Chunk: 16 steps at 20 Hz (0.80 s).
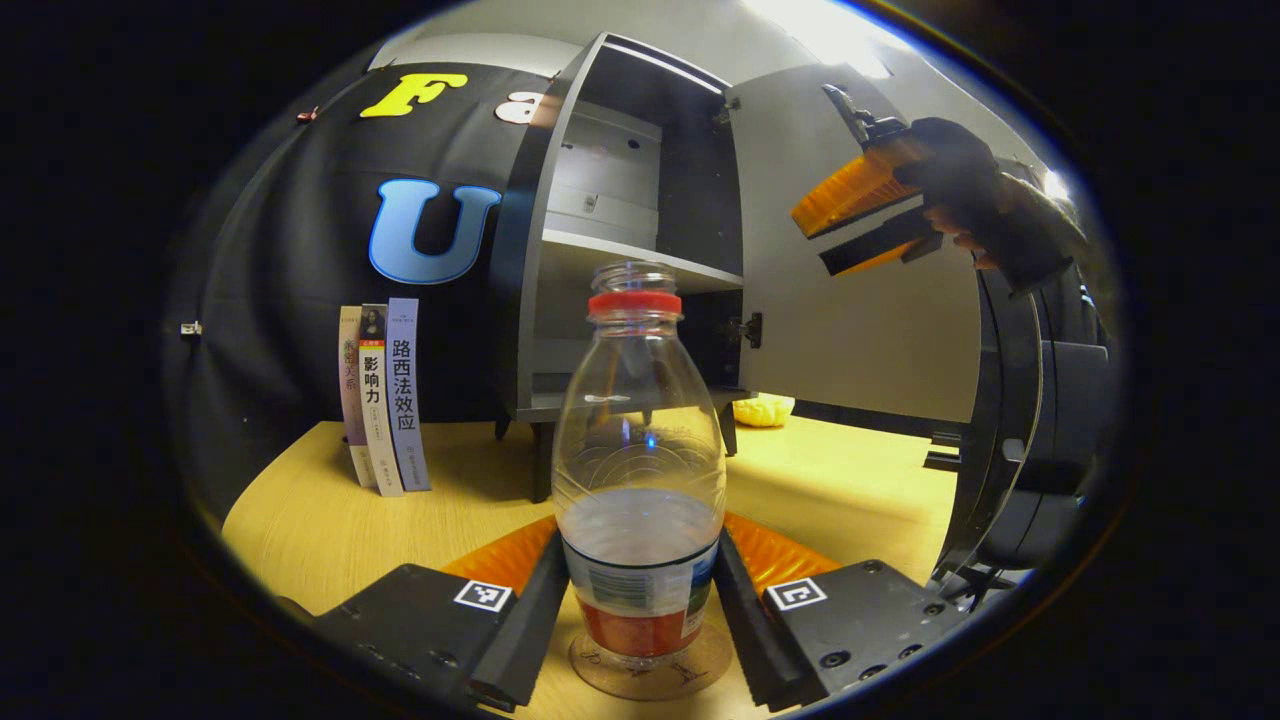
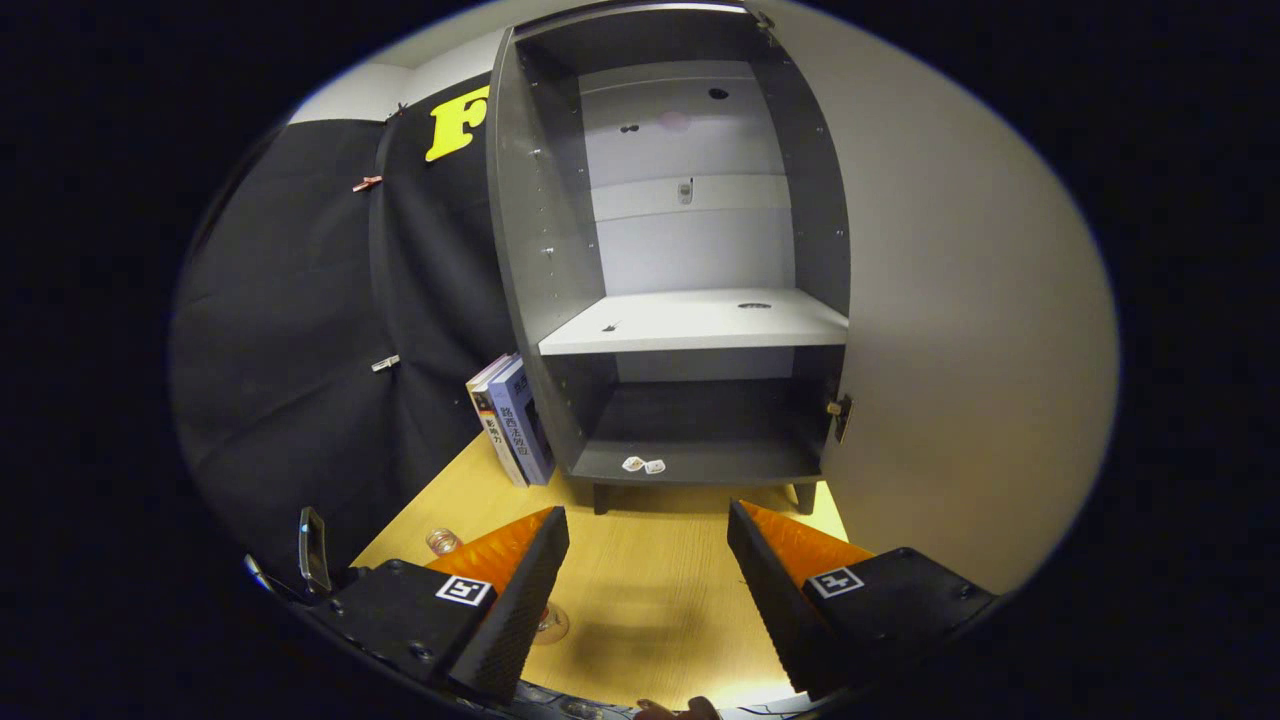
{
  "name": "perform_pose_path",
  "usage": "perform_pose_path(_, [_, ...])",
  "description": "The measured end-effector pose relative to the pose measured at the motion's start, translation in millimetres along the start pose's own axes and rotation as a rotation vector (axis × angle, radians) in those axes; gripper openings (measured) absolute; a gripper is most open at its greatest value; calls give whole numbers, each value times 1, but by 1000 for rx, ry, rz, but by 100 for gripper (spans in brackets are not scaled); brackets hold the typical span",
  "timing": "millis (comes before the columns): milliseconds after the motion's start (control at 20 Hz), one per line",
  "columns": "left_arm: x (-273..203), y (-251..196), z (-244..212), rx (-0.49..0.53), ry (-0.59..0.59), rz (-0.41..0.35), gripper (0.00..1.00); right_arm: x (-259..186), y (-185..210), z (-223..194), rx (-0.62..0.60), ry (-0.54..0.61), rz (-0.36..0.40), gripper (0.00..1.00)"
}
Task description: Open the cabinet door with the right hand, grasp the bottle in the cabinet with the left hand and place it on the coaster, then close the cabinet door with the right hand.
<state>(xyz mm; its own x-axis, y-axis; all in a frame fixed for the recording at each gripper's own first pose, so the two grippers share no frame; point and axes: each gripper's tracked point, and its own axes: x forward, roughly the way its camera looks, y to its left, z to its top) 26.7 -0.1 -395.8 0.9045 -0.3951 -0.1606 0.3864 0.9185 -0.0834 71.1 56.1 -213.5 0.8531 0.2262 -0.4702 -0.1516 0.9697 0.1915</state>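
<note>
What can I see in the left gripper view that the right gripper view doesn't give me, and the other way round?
Left gripper view: a clear bottle with a red neck ring, standing on the round coaster, the left tongs closed on its sides. Farther off, a hand holds the right tongs near the door.

Right gripper view: the cabinet's inside head-on, with its bare shelf, two small white bits on its floor, and the tongs open.

Both: the open cabinet, upright books, wooden table.
</note>
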Motion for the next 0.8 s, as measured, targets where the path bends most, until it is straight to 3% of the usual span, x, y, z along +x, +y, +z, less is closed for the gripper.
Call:
perform_pose_path(150, [-2, -5, -8, -21, 55, -21, 81, -2, 6, -3, -9, 10, 15, 98])
perform_pose_path(300, [-5, 0, 2, -22, 37, 13, 94, -1, 9, -2, -14, 14, 23, 98])
perform_pose_path(600, [0, -8, 49, 70, -3, -21, 95, -13, 8, 9, -29, 0, 12, 98])
perform_pose_path(800, [5, -15, 102, 92, -38, -51, 95, -36, -3, 42, -120, -95, -48, 98])
